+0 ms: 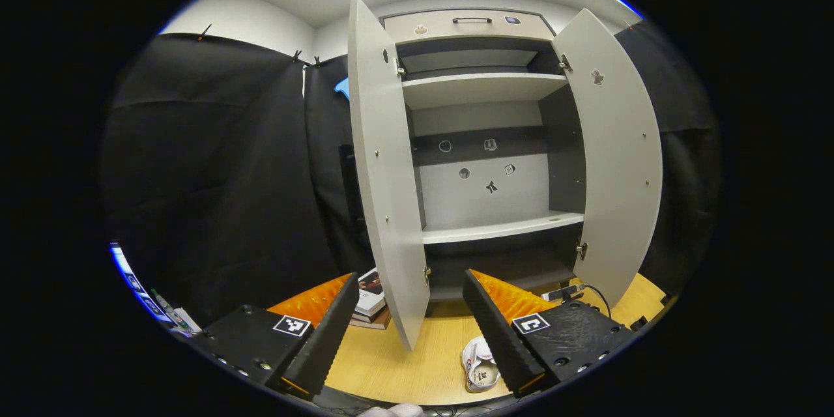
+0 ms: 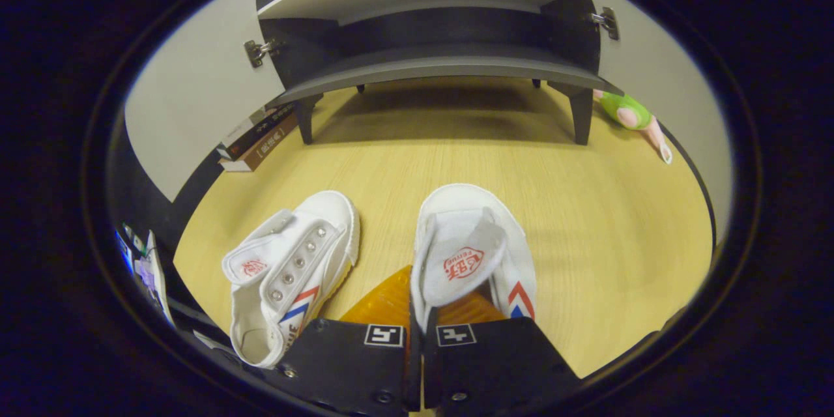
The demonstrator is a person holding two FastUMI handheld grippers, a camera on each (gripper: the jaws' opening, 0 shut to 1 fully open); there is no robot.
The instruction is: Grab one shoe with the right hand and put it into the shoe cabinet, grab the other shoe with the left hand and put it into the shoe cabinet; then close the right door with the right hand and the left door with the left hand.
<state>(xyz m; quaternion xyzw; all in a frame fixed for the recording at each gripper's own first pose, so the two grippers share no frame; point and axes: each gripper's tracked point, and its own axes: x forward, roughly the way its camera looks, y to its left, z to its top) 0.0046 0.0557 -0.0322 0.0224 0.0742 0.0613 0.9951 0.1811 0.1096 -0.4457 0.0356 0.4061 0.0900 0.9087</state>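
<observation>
Your left gripper (image 1: 407, 332) hangs with its fingers spread wide and nothing between them, facing the shoe cabinet (image 1: 482, 143). From the left in the left gripper view: a stack of books (image 1: 371, 303) on the wooden floor (image 1: 391, 365), then the left door (image 1: 384, 169) swung open, the bare shelves inside, and the right door (image 1: 619, 156) also open. Low between your fingers one white shoe (image 1: 479, 365) lies on the floor, in front of the cabinet and apart from it; a small device with a cable (image 1: 567, 292) sits near the foot of the right door.

In the right gripper view, going left to right: the books (image 2: 257, 137) by the left door, the left shoe (image 2: 293, 273) lying loose on the floor, tilted on its side, then the right shoe (image 2: 466, 254). Your right gripper (image 2: 420, 303) is clamped on the left side wall of that right shoe, one finger outside and one inside the opening, fingers nearly together; whether the sole rests on the floor or is just off it is hard to tell from this angle. Both shoes are outside the cabinet, well short of its bottom shelf (image 2: 443, 65). Far right, a green toy (image 2: 629, 114) lies beside the cabinet leg.
</observation>
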